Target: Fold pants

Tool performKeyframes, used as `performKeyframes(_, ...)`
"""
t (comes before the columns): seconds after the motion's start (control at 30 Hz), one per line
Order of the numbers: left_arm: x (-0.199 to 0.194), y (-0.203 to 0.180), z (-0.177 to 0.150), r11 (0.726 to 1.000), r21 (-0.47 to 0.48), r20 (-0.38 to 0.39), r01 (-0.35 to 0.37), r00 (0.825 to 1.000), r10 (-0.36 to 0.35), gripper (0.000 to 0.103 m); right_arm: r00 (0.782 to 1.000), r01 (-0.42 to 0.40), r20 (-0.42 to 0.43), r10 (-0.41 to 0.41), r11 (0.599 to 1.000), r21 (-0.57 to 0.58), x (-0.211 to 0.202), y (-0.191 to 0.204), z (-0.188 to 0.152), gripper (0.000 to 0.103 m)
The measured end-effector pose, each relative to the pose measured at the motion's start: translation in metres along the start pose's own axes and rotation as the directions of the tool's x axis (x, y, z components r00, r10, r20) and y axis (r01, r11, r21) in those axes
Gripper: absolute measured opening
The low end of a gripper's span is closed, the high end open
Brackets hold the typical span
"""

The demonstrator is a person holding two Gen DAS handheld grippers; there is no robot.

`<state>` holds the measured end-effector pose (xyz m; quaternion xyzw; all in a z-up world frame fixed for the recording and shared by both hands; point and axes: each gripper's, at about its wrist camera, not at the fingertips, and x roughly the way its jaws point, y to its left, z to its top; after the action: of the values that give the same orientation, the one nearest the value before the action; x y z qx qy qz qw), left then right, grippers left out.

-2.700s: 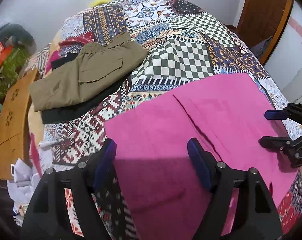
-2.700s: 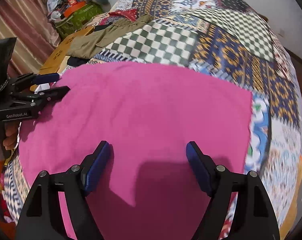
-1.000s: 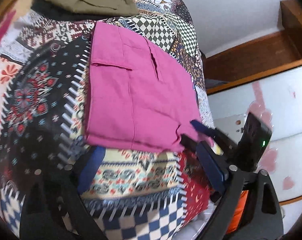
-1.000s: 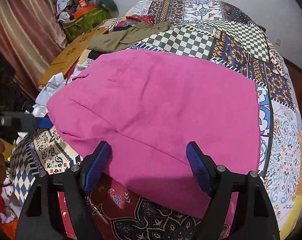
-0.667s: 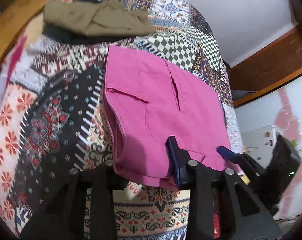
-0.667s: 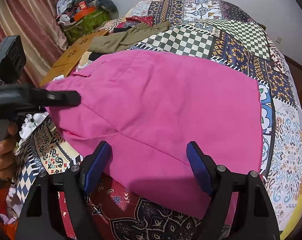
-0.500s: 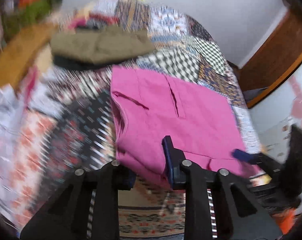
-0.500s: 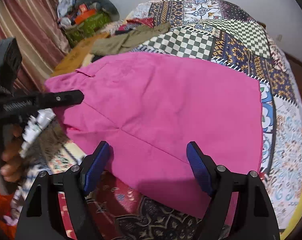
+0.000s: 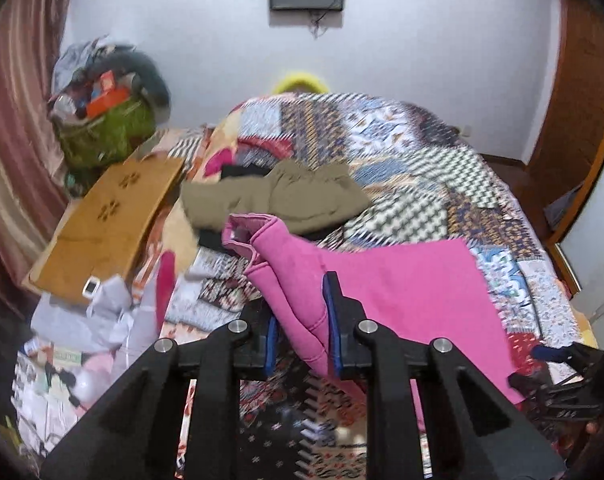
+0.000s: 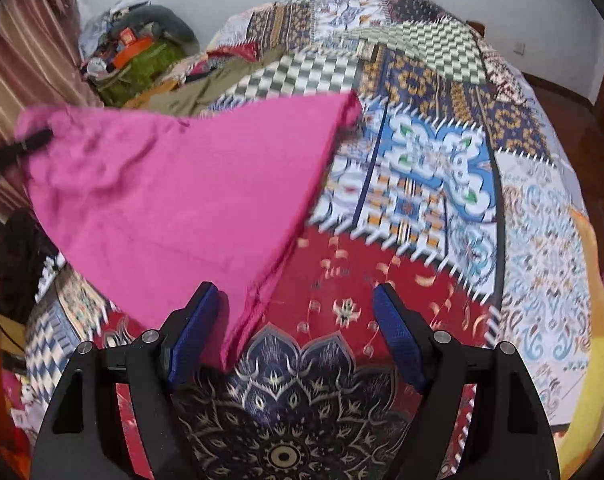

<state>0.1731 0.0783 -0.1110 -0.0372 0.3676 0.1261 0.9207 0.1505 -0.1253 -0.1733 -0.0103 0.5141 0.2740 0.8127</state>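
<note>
Patchwork bedspread (image 10: 442, 184) under pink pants (image 9: 402, 280); left fingers (image 9: 330, 320) clamp them, right fingers (image 10: 398, 332) apart.

The pants (image 9: 402, 292) lie partly on the bed (image 9: 442, 184), one end raised between the left hand-held gripper's (image 9: 302, 336) fingers. Behind them sits a folded garment (image 9: 277, 200); a board (image 9: 105, 220) lies left of it.

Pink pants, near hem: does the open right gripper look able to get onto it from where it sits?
Probably yes. The right gripper is open, and the pink pants hang with an edge just inside its left finger. Nothing lies between; the left gripper grips another part.
</note>
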Motion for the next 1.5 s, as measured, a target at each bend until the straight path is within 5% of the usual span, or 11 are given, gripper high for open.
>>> performKeyframes(0.2,-0.011,-0.048,0.016,0.992,0.099,0.050,0.083,0.995,-0.088,0.018,1.000,-0.007,0.009,0.007,1.000,0.006,-0.003,-0.003,-0.001,0.076)
performKeyframes(0.4,-0.006,-0.098,0.020,0.960,0.175,-0.004,0.220,0.975,-0.223,0.017,1.000,-0.011,0.013,0.011,1.000,0.006,-0.002,-0.002,-0.002,0.077)
performKeyframes(0.53,0.009,-0.123,0.015,0.929,0.178,-0.097,0.323,0.946,-0.310,0.017,1.000,-0.015,0.018,0.015,1.000,0.010,-0.001,-0.002,-0.002,0.077)
performKeyframes(0.67,0.034,-0.136,0.005,0.900,0.110,-0.217,0.422,0.894,-0.393,0.017,1.000,-0.019,0.019,0.019,1.000,0.011,-0.002,-0.002,-0.002,0.077)
performKeyframes(0.87,0.050,-0.144,-0.009,0.877,0.067,-0.315,0.476,0.844,-0.434,0.017,1.000,-0.025,0.018,0.025,1.000,0.011,-0.002,-0.003,-0.002,0.077)
performKeyframes(0.9,0.050,-0.143,-0.009,0.872,0.062,-0.325,0.486,0.836,-0.443,0.019,1.000,-0.025,0.018,0.025,1.000,0.012,-0.002,-0.002,-0.002,0.077)
performKeyframes(0.97,0.048,-0.143,-0.009,0.862,0.059,-0.348,0.504,0.819,-0.456,0.042,1.000,-0.025,0.018,0.025,1.000,0.013,-0.002,-0.002,-0.002,0.077)
performKeyframes(1.03,0.043,-0.142,-0.006,0.862,0.058,-0.330,0.504,0.824,-0.460,0.054,0.999,-0.025,0.019,0.025,0.999,0.019,-0.003,-0.003,-0.001,0.076)
performKeyframes(1.2,0.028,-0.122,0.014,0.877,0.085,-0.239,0.472,0.865,-0.442,0.066,0.999,-0.029,0.035,0.027,0.998,0.047,-0.008,-0.007,-0.002,0.076)
performKeyframes(1.37,0.056,-0.097,0.042,0.937,0.134,-0.184,0.322,0.937,-0.296,0.075,0.999,-0.023,0.050,0.019,0.996,0.087,-0.014,-0.018,-0.001,0.076)
performKeyframes(1.5,0.103,-0.083,0.060,0.956,0.174,-0.214,0.234,0.957,-0.196,0.076,0.998,-0.011,0.057,0.005,0.994,0.109,-0.017,-0.025,-0.001,0.076)
